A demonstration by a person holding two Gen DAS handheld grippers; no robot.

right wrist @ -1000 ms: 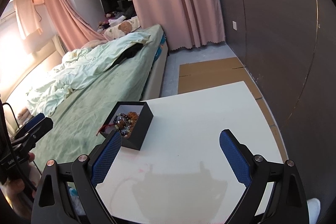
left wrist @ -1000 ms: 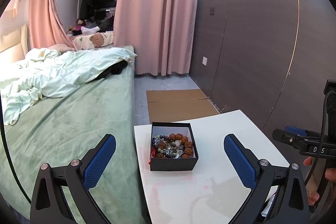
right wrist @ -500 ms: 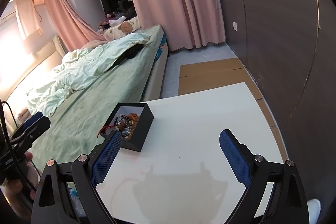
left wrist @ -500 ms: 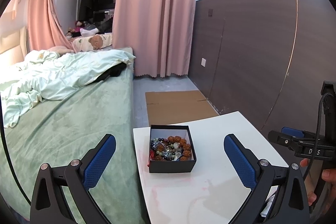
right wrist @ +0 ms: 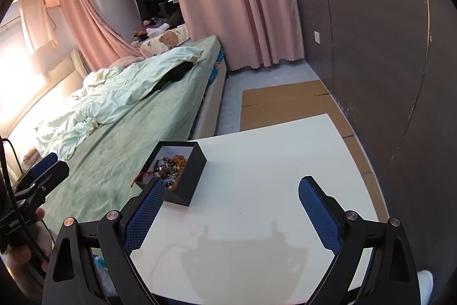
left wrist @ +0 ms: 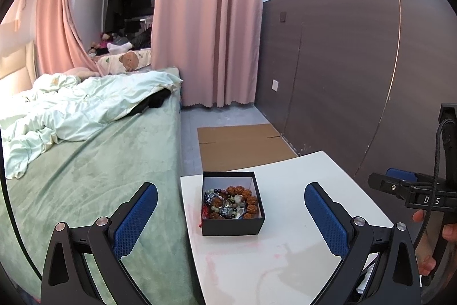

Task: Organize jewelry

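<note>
Your left view looks straight down into the box (left wrist: 232, 207) of beads (left wrist: 231, 202) at the table's (left wrist: 300, 247) left edge; your right view shows mostly its dark side wall. Your left gripper (left wrist: 230, 217) hovers wide before the box. Your right gripper (right wrist: 232, 212) hangs wide over bare tabletop, right of the box.
</note>
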